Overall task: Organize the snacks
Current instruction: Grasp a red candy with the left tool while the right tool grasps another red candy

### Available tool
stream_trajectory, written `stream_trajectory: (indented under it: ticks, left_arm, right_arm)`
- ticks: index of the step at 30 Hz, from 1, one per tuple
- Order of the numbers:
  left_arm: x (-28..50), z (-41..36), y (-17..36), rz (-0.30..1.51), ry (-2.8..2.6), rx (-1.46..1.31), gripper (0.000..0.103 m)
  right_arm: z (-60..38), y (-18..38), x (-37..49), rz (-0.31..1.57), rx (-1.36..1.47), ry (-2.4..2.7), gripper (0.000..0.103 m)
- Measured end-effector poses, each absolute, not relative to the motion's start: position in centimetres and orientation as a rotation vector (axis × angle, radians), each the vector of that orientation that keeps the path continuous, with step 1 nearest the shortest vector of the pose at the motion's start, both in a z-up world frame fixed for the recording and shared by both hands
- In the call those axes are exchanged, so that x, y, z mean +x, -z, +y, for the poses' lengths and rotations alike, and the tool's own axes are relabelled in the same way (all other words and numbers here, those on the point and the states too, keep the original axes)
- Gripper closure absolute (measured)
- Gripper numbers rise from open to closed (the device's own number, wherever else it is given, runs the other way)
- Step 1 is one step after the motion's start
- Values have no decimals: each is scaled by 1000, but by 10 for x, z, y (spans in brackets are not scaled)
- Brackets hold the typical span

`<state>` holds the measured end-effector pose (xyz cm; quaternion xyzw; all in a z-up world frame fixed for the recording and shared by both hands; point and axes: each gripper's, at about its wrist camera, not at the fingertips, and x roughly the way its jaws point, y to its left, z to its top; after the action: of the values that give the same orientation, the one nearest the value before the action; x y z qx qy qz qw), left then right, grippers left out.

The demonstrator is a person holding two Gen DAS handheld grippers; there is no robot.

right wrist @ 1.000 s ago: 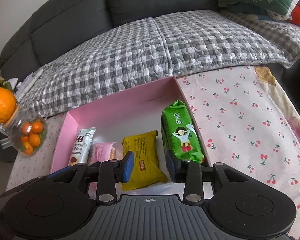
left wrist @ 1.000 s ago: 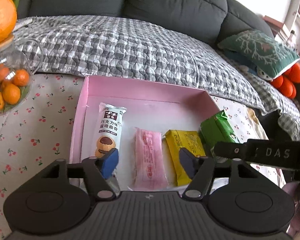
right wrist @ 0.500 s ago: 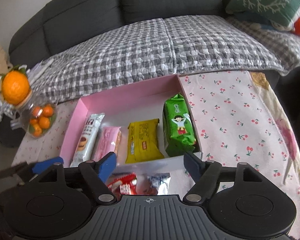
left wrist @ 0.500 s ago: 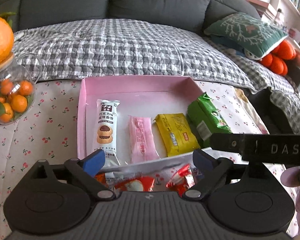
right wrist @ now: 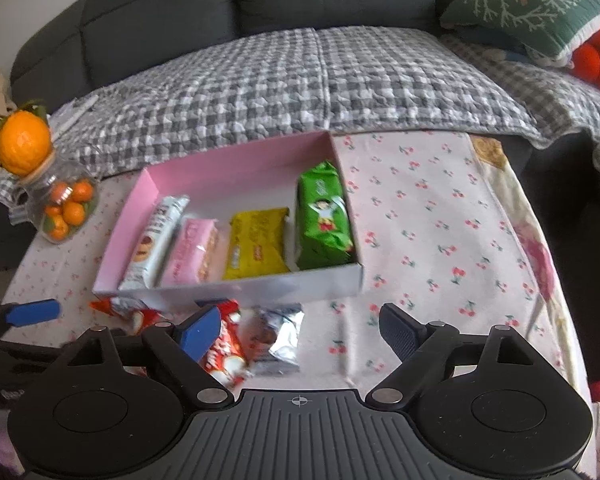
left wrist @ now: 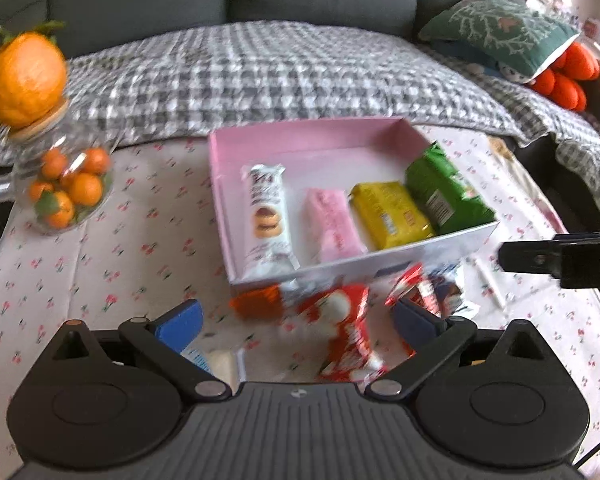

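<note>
Snacks are partly sorted already. Inside the pink box (right wrist: 236,164) four packets lie side by side in one row: a long white biscuit packet (right wrist: 154,236) at the left, a pink packet (right wrist: 190,252) next to it, a yellow packet (right wrist: 256,244) after that, and a green packet (right wrist: 324,220) that leans against the right wall. The back half of the box has nothing in it, so room is left for more.

Outside the box, on the cherry-print tablecloth (right wrist: 440,232) just in front of the near wall, several small snacks are not yet put away. I can see red packets (left wrist: 346,320), a silver packet (right wrist: 278,340) and an orange wrapper (left wrist: 256,302); in the left view they are blurred, so I cannot count them exactly. Near the bottom of that view something blue and white also lies on the cloth, but it is too much hidden to name.

The left gripper (left wrist: 296,320) hangs above these loose snacks with its jaws spread wide, and it holds nothing. The right gripper (right wrist: 298,326) is also wide apart and empty, low over the cloth with the red and silver packets close to its left finger.

My judgement is that about half of the work is done: the large packets are in place, and the small ones in front of the box remain to be picked up and laid inside. A glass jar of small oranges (right wrist: 62,208) stands well to the left and seems not part of the job.
</note>
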<state>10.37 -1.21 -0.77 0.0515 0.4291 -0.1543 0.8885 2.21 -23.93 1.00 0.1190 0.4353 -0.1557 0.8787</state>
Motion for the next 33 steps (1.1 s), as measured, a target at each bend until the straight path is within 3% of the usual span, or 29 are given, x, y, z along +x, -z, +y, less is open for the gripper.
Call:
stream_trajectory:
  ticks: [6, 15, 30, 33]
  left_arm:
    - [105, 3, 13, 969, 288, 61, 4]
    - [106, 1, 25, 1043, 297, -24, 16]
    - [120, -24, 45, 1081, 340, -186, 63]
    - [122, -24, 45, 1078, 326, -190, 76]
  right_arm:
    - [-241, 1, 14, 960, 232, 321, 14]
    - [-248, 19, 9, 1045, 271, 355, 14]
    - [-252, 29, 13, 1067, 310, 377, 14]
    - [-248, 30, 15, 1071, 307, 367, 14]
